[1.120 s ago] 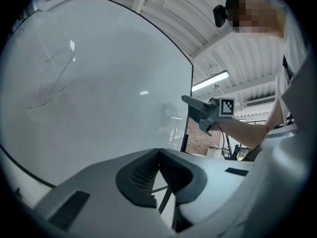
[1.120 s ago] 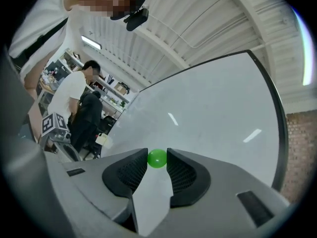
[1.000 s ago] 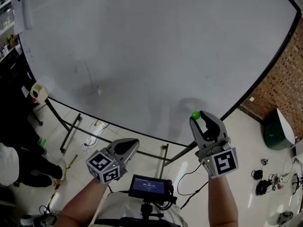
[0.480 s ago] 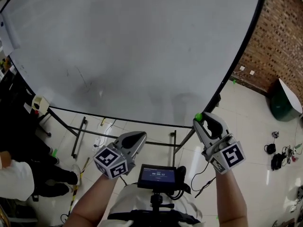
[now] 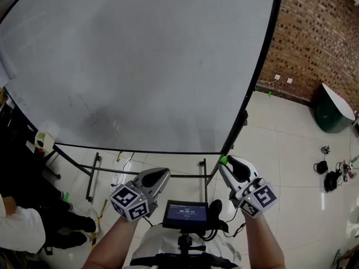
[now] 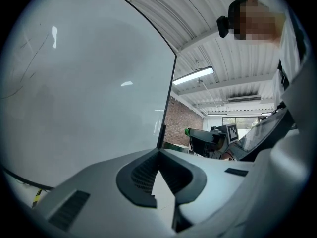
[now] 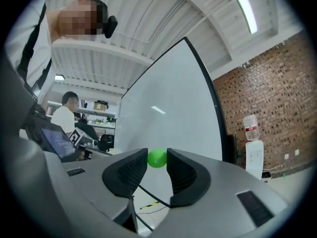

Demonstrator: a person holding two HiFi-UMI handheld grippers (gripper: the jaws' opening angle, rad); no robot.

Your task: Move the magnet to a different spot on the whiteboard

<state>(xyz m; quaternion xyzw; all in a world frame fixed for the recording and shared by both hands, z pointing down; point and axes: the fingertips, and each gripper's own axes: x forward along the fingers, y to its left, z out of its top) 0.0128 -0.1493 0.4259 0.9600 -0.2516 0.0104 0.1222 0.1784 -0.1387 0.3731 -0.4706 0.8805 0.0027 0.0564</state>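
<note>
A small green ball magnet point(image 7: 157, 158) sits pinched between the tips of my right gripper point(image 7: 157, 160), which is shut on it. In the head view the magnet point(image 5: 223, 160) and right gripper point(image 5: 227, 162) hang just below the bottom right corner of the whiteboard point(image 5: 140, 66), off its surface. My left gripper point(image 5: 161, 174) is lower left of that corner, jaws together and empty; its own view shows the tips meeting point(image 6: 158, 150) with the whiteboard point(image 6: 74, 83) to the left. The board looks bare apart from faint marks.
A brick wall point(image 5: 320, 32) stands right of the board. A dark green bin point(image 5: 330, 115) and cables point(image 5: 331, 178) lie on the tiled floor. The board's stand legs point(image 5: 95, 172) reach toward me. A small screen point(image 5: 185, 213) is mounted at my chest. A seated person point(image 7: 67, 114) is at the left.
Both grippers have dropped lower and away from the board. The right one came down and rolled with the magnet still in it. The view swung right, showing more brick wall.
</note>
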